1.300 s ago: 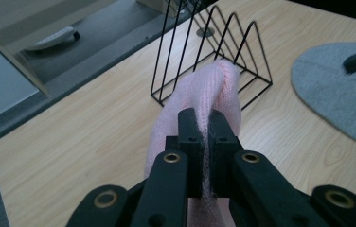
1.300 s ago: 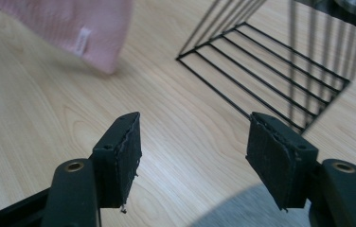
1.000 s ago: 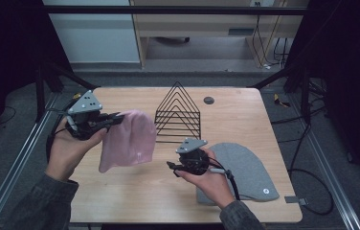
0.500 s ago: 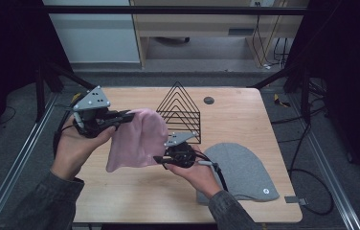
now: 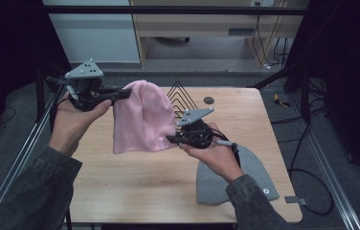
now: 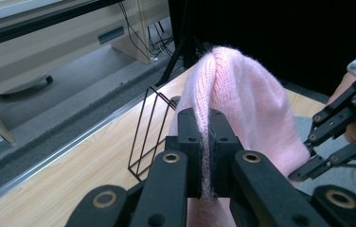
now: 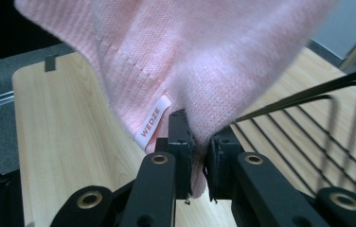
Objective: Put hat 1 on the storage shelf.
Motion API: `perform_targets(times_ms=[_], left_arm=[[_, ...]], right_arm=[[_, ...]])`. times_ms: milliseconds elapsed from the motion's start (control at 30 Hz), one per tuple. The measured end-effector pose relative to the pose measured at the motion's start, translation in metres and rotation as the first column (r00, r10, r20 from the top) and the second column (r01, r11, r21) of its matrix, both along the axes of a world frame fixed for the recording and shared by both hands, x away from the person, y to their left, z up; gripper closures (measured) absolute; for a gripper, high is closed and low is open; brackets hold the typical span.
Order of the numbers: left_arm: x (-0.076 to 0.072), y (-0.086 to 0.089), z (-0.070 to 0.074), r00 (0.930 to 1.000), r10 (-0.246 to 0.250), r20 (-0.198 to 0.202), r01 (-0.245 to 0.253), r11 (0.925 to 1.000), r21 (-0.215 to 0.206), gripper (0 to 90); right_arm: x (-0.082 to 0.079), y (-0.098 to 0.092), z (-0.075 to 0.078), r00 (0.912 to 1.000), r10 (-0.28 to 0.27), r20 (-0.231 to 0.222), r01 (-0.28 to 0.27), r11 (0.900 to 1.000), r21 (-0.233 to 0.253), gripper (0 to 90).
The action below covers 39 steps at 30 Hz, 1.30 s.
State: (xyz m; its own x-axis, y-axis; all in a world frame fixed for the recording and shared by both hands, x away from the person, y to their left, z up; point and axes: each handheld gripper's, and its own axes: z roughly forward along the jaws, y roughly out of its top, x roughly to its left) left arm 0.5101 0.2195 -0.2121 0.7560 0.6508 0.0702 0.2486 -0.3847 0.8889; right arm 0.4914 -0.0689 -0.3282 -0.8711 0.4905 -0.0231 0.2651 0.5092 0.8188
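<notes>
1. My left tool [image 5: 120,93] was clenched on the crown edge of the pink beanie [image 5: 140,120], a thin fold of knit pressed between its black jaws.
2. My right tool [image 5: 172,139] was clamped on the beanie's lower hem, just beside a small white label [image 7: 153,121] reading WEDZE.
3. Between the two tools the beanie hung stretched in the air above the counter [image 5: 130,182], clear of its surface.
4. The counter was pale wood with a light grain; a grey beanie [image 5: 252,165] lay flat on it near my right forearm.
5. A black wire rack [image 5: 183,96] of triangular loops stood behind the pink beanie.
6. Beyond the counter I saw a grey floor, pale furniture and trailing cables.
7. The pink knit was soft, finely ribbed and dome-shaped.
</notes>
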Motion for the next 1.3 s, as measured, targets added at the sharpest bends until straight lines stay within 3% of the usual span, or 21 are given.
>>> perform_targets(times_ms=[200,367,567,900,1300], left_arm=[[0.015,-0.004,0.006,0.9999,0.006,-0.009,-0.006,1.0000,0.004,86.0],[0.032,-0.014,0.019,0.9999,0.004,0.012,-0.004,1.0000,0.001,86.0],[0.061,-0.026,0.035,0.9996,0.004,0.028,-0.003,0.9998,-0.020,85.9],[0.089,-0.048,0.037,0.9987,-0.009,0.051,0.010,0.9997,-0.020,85.9],[0.089,-0.050,0.037,0.9978,-0.006,0.066,0.007,0.9998,-0.017,85.9]], right_arm=[[0.011,-0.014,0.012,0.9997,-0.021,-0.008,0.021,1.000,0.011,83.0],[0.025,-0.018,0.024,0.9995,-0.032,-0.003,0.032,0.999,0.012,83.1],[0.053,-0.026,0.042,0.9983,-0.058,0.007,0.058,0.998,0.025,83.1],[0.085,-0.041,0.052,0.9949,-0.101,0.000,0.101,0.994,0.036,83.1],[0.092,-0.047,0.053,0.9924,-0.122,0.015,0.121,0.992,0.034,83.1]])
